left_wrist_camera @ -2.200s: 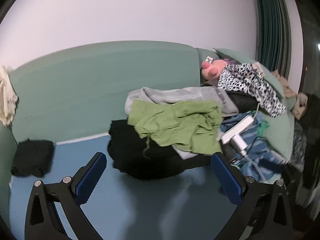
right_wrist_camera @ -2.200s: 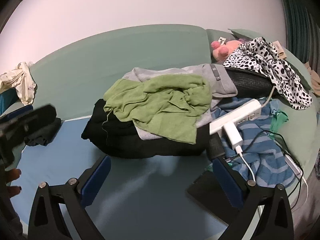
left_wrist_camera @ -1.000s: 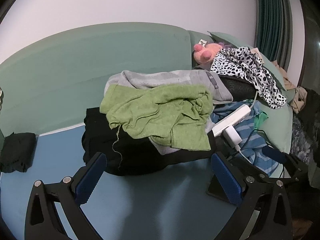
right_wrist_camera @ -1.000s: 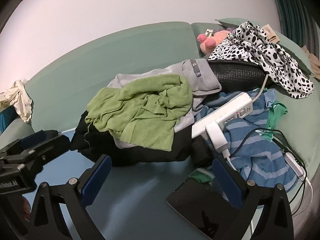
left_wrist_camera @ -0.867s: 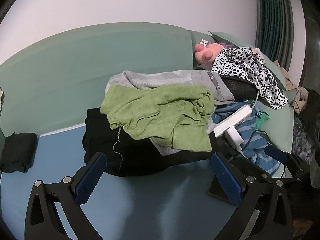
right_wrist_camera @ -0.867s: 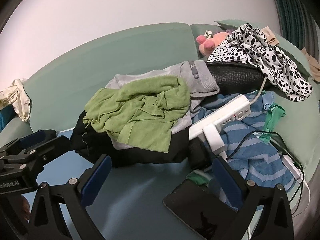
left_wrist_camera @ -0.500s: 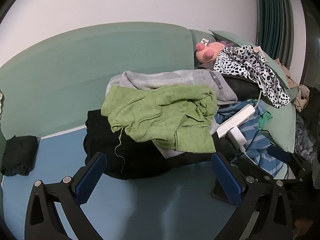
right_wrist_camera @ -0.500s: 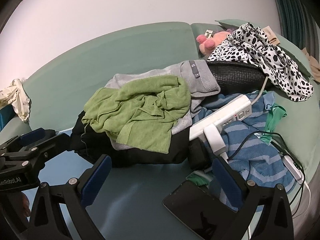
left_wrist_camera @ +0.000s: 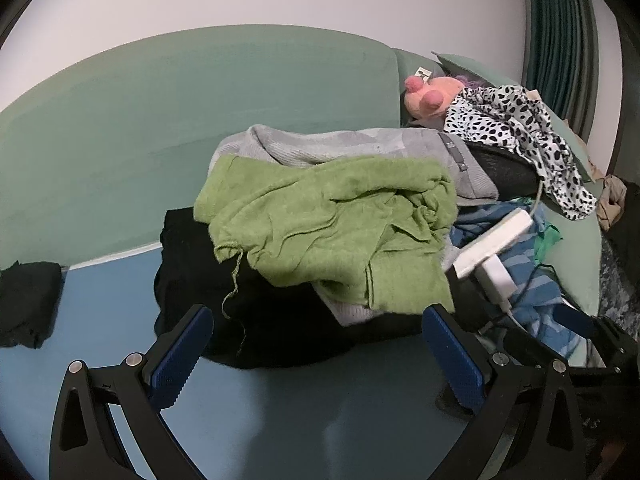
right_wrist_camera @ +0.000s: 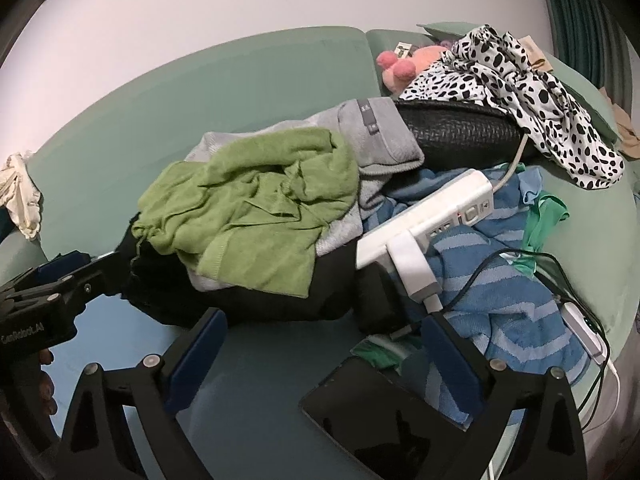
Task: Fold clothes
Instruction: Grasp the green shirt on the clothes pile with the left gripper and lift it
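Step in hand, picking a garment: left tool (left_wrist_camera: pixel 316 344) and right tool (right_wrist_camera: pixel 322 344), both wide and empty, face the pile mid-bed (left_wrist_camera: pixel 280 400), green top (left_wrist_camera: pixel 332 224) uppermost over black cloth (left_wrist_camera: pixel 256 320); next move likely calls for gripping its near hem.

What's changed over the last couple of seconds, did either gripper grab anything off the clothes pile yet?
No grab yet. Both grippers have moved in toward the pile: the left gripper now faces the green garment up close, and the right gripper has drifted toward the power strip and phone. Both remain open and empty. The clothes lie as before.
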